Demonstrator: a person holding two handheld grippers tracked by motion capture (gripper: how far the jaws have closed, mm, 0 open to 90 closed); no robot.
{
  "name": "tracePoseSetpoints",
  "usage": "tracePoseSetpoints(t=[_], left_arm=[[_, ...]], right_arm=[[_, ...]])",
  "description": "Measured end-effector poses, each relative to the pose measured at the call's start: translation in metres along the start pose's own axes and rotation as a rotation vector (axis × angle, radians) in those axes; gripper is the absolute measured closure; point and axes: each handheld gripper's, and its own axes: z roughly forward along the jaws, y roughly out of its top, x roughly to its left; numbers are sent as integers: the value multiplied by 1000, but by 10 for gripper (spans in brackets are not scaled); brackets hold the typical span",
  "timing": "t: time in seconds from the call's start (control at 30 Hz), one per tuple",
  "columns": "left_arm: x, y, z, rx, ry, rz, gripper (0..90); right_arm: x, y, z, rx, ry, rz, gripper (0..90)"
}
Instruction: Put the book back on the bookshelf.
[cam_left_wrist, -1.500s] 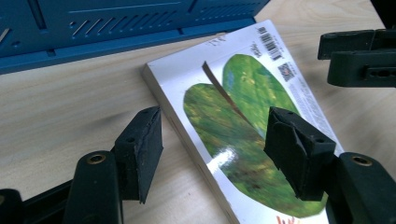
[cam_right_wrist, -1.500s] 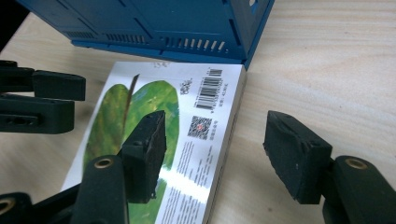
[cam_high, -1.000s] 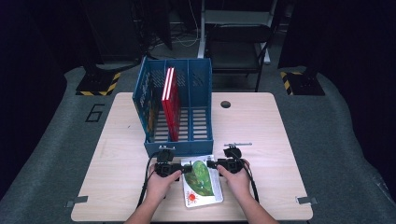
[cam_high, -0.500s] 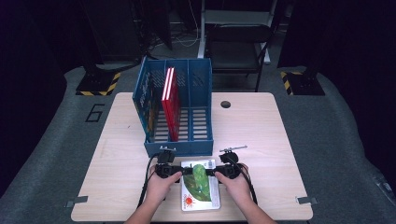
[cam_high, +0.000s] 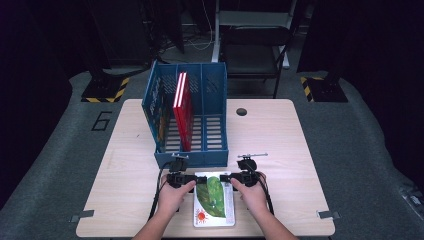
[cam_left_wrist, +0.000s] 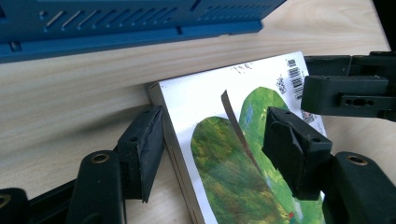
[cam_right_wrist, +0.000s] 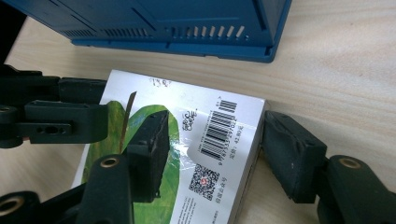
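Tabletop book (cam_high: 214, 199), bottom edge cropped

Green-leaf book (cam_high: 214, 200) flat, table front edge

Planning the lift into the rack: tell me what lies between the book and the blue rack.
Bare wood between the book and the blue rack, seen in the high view.
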Motion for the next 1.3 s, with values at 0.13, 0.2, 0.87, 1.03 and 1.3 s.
tracePoseSetpoints(t=[0.13,0.2,0.87,1.03,1.3], left_arm=[[-8,0,-14,-41,-28,0,392],[-10,1,-17,-47,-27,14,393],[-55,6,-97,-176,-47,184,394],[-61,7,-106,-196,-55,186,394],[-63,8,-112,-212,-57,194,394]], right_arm=[[7,0,-14,-40,7,-33,427],[9,0,-18,-51,8,-47,427],[60,7,-96,-214,63,-197,427],[67,8,-107,-245,71,-214,426],[74,10,-116,-280,81,-246,426]])
